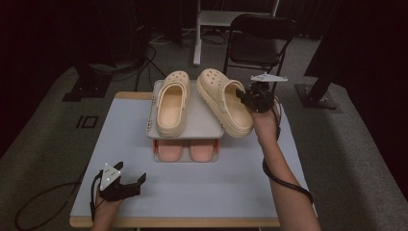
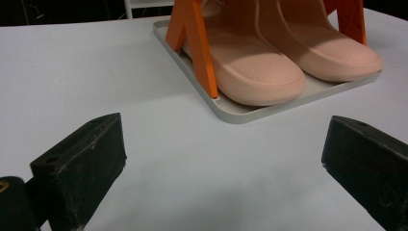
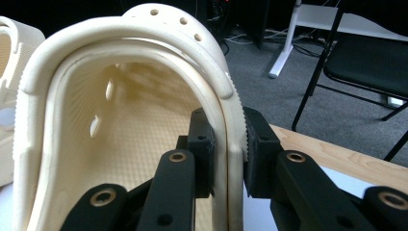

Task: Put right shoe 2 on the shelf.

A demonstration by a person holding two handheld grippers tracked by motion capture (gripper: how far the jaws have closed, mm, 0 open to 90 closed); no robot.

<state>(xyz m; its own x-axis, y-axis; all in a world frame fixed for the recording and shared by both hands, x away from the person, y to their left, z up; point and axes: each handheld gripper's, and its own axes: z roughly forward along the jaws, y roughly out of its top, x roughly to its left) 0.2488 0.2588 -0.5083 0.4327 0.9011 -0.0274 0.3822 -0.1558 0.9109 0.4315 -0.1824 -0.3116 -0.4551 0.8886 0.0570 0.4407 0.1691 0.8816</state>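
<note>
Fingers (image 3: 204,144) of the right gripper (image 1: 245,97) are clamped on the side wall of a cream clog (image 1: 224,101), held tilted beside its mate (image 1: 172,102) on the rack's top shelf (image 1: 202,120). Left gripper (image 1: 137,184) jaws are spread wide, nothing between them.

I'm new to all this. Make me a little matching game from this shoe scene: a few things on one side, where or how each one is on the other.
Things:
1. right tool
2. left tool
3. pink slippers
4. cream clog on the rack

States:
A. lying flat on the rack's top shelf
B. clamped on the side wall of the lifted cream clog
C. open over the bare table
D. side by side on the rack's bottom tray

Pairs: 1-B, 2-C, 3-D, 4-A
</note>
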